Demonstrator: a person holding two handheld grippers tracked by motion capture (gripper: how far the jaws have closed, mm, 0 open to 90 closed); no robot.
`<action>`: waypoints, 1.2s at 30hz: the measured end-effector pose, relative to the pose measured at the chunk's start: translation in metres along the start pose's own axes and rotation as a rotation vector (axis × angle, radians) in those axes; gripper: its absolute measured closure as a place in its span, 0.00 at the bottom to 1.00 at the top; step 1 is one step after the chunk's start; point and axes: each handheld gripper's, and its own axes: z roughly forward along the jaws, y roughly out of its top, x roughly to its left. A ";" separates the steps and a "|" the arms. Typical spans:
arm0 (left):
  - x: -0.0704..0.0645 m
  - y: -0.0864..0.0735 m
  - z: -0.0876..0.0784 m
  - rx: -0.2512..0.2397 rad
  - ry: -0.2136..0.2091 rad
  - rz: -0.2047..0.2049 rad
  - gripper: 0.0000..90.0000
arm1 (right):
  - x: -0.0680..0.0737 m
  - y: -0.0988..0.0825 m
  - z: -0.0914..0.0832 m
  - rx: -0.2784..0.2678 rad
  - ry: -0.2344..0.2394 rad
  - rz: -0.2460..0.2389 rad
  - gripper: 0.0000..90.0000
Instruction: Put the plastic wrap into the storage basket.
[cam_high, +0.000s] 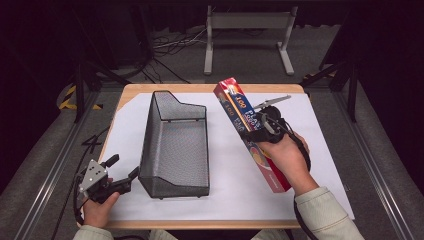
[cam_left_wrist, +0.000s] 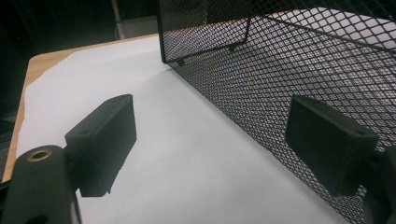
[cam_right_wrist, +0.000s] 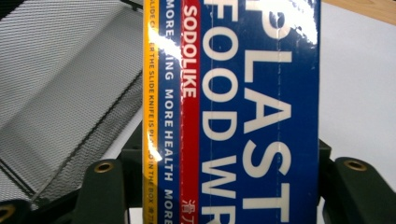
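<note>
Blue box of plastic wrap (cam_high: 252, 132) sits pinched in the right gripper (cam_high: 257, 131). Left gripper (cam_high: 122, 172) rests spread beside a black mesh basket (cam_high: 175, 145).

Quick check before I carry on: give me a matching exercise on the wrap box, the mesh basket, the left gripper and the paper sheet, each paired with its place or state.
Things:
1. wrap box
2. mesh basket
3. left gripper
4. paper sheet

Places or states:
A. open, at the basket's near left corner
B. white, spread over the tabletop
C. clamped in the right gripper, lifted and tilted
D. black, standing on the sheet, nothing inside

Pairs: 1-C, 2-D, 3-A, 4-B
</note>
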 end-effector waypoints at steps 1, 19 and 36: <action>0.000 0.000 0.000 0.002 0.001 0.000 0.19 | 0.003 0.002 0.001 0.002 0.002 -0.007 0.44; 0.000 0.000 0.000 -0.002 -0.002 0.004 0.19 | 0.052 0.026 0.018 0.025 0.060 -0.061 0.44; -0.001 0.001 0.003 0.014 0.028 0.013 0.20 | 0.087 0.046 0.030 0.031 0.106 -0.095 0.44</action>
